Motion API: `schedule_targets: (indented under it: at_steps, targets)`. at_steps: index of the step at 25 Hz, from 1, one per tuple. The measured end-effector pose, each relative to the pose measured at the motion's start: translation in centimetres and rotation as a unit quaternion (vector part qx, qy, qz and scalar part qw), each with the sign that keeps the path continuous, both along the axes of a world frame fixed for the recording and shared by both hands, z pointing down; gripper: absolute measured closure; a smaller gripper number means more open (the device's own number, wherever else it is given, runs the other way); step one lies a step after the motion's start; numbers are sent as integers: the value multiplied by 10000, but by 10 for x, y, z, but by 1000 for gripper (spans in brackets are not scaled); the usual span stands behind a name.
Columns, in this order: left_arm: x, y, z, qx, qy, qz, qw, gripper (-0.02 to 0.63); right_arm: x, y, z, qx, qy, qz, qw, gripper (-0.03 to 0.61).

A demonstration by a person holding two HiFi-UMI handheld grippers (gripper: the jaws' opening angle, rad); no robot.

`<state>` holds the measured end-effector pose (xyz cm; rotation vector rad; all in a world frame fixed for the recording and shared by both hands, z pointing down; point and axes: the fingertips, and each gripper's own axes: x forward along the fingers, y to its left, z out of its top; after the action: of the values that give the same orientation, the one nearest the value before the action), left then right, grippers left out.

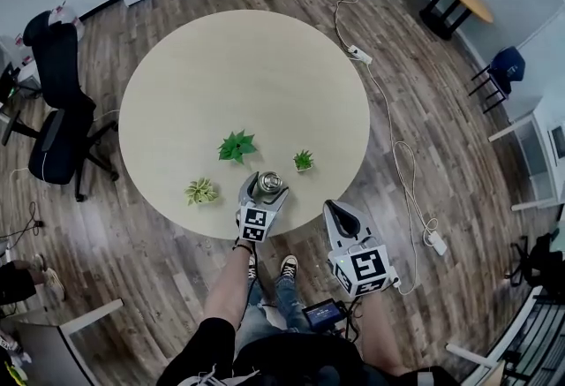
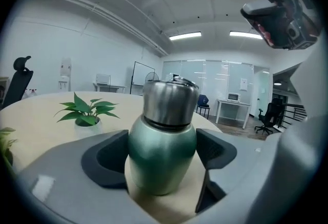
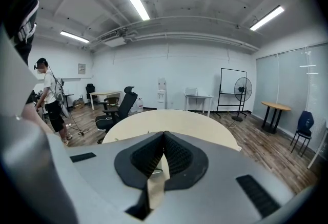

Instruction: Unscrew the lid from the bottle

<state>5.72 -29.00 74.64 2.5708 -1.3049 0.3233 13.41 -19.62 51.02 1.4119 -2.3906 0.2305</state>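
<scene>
A green metal bottle [image 1: 267, 185] with a silver lid [image 2: 170, 102] stands upright near the front edge of the round beige table [image 1: 238, 75]. My left gripper [image 1: 266, 189] has its jaws on either side of the bottle [image 2: 161, 151]. The dark pads [image 2: 105, 159] stand wide at the bottle's flanks without pressing on it. My right gripper [image 1: 339, 211] is off the table's front right edge, over the floor. In the right gripper view the right gripper [image 3: 163, 154] is shut with nothing between its pads.
Three small potted plants [image 1: 237, 147] [image 1: 303, 161] [image 1: 201, 191] stand on the table just beyond and beside the bottle. A black office chair [image 1: 57, 110] is to the table's left. A power strip and cable [image 1: 357, 53] lie on the floor at right.
</scene>
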Motion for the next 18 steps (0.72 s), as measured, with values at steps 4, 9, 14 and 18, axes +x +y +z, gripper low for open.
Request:
schedule_targets:
  at_steps: [4,9,14,18]
  targets:
    - [-2,1,3,48,6,60,10000,233,1,-8,9,-35,-238,86,9997,574]
    - [0,3,1,78,28,287,9996,233,-16,-26,34,-145,-198,-332,9991,476]
    - [3,4,1,86,36,502,9987,233,-54,-44,78,-403,-294,-1026,9935,312]
    - [2,5,0,143,20,639,9979,235,-78,-59,114,-506,-190,-1327,9897,269]
